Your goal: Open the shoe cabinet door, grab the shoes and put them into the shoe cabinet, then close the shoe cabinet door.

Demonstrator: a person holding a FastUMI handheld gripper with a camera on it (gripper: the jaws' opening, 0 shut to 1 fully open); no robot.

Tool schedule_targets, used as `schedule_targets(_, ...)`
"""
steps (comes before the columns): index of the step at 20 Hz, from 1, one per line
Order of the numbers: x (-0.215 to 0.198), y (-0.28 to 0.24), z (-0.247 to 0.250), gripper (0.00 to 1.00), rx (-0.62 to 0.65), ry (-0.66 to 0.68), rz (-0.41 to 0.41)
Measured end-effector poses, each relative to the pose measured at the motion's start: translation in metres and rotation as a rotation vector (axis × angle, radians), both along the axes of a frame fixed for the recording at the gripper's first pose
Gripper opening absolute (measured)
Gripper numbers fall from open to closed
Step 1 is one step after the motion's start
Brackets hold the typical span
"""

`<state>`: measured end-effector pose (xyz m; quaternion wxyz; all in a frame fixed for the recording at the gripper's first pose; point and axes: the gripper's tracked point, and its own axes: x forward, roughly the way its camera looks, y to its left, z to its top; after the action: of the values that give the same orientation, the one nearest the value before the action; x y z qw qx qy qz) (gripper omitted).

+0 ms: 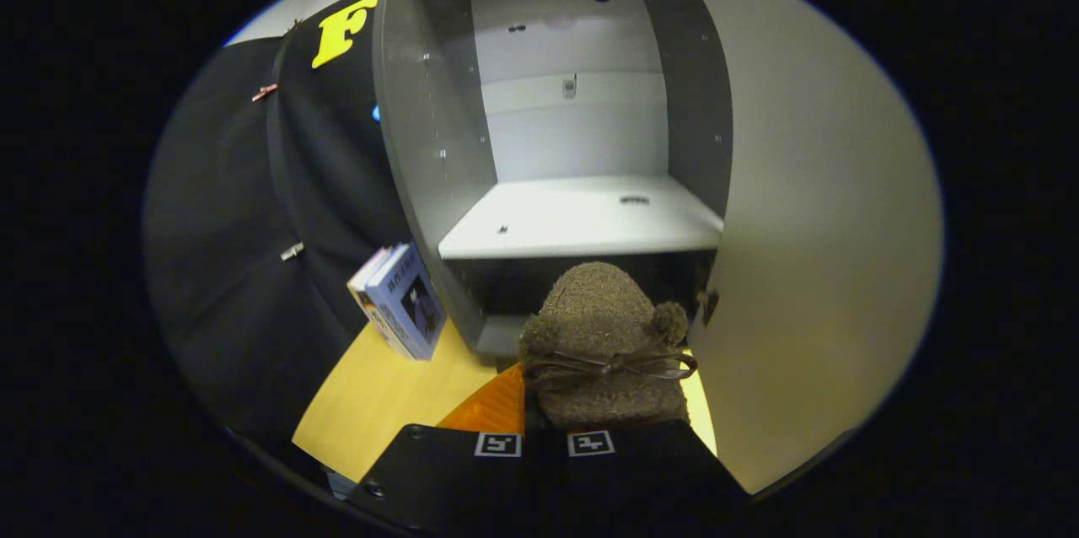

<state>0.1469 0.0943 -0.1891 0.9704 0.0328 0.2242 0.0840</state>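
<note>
One shoe (603, 336), a fuzzy brown slipper with a ribbon bow and a pompom, sits at the tool (544, 437), toe pointing at the cabinet. Tool fingers are drawn close together at the shoe's heel; whether both actually press on it cannot be told from this view, though the shoe appears carried.

Shoe cabinet (582, 217) stands open just ahead. Door (809, 251) swung wide to the right. White shelf and the dark bay beneath it both bare.

Books (400, 302) lean against the cabinet's left side, on the yellow counter (379, 395).

Step in hand (judged): placing the shoe; opening is done, closing is not.

Next move calls for: advance forward, clear the shelf's front edge, keep off the door's edge on the right, set the shoe flat inside, then release.
</note>
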Motion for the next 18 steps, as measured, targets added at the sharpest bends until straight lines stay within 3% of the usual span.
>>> schedule_targets(3, 0.056, 0.004, 0.048, 0.05, -0.012, -0.04, 0.015)
schedule_targets(7, 0.131, 0.009, 0.072, 0.05, -0.014, -0.016, 0.022)
schedule_targets(12, 0.215, 0.012, 0.05, 0.05, 0.014, 0.069, -0.017)
schedule_targets(18, 0.281, 0.021, 0.02, 0.05, 0.001, 0.109, -0.063)
